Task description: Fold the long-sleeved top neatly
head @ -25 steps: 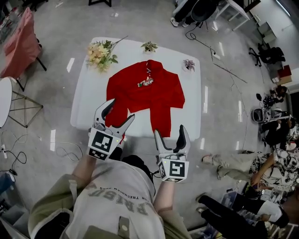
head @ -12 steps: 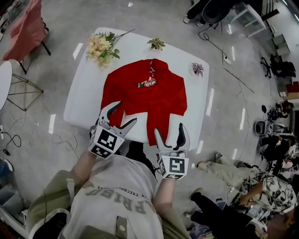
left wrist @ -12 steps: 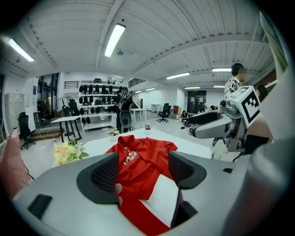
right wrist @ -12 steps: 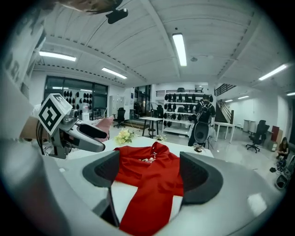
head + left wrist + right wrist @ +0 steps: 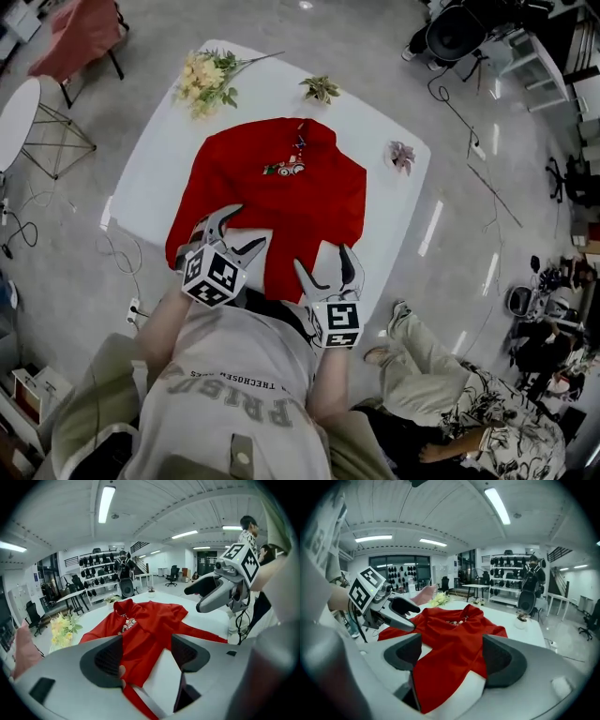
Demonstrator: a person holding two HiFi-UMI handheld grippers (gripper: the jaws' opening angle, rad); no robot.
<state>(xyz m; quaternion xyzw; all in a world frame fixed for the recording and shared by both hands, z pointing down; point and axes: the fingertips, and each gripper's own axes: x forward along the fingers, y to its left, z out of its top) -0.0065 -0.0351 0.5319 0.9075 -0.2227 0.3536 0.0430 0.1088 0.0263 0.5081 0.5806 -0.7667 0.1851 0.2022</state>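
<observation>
A red long-sleeved top (image 5: 281, 192) lies spread on the white table (image 5: 155, 155), collar at the far side, hem and sleeves toward me. My left gripper (image 5: 232, 234) hovers open over the near left sleeve, with nothing between its fingers. My right gripper (image 5: 326, 269) hovers open at the near hem, also empty. In the left gripper view the top (image 5: 150, 620) lies beyond the open gripper (image 5: 146, 656), and the right gripper (image 5: 218, 590) shows at the upper right. The right gripper view shows the top (image 5: 454, 639) beneath the open gripper (image 5: 452, 657), and the left gripper (image 5: 391, 609) at the left.
A bouquet (image 5: 206, 80) lies at the table's far left corner. A small plant (image 5: 321, 89) stands at the far edge and a pink one (image 5: 403, 155) at the right edge. A person sits on the floor (image 5: 441, 375) to my right. A round side table (image 5: 14, 122) stands left.
Both grippers have come down and forward from below the table's near edge to the top's sleeve and hem. Their jaws stay equally wide.
</observation>
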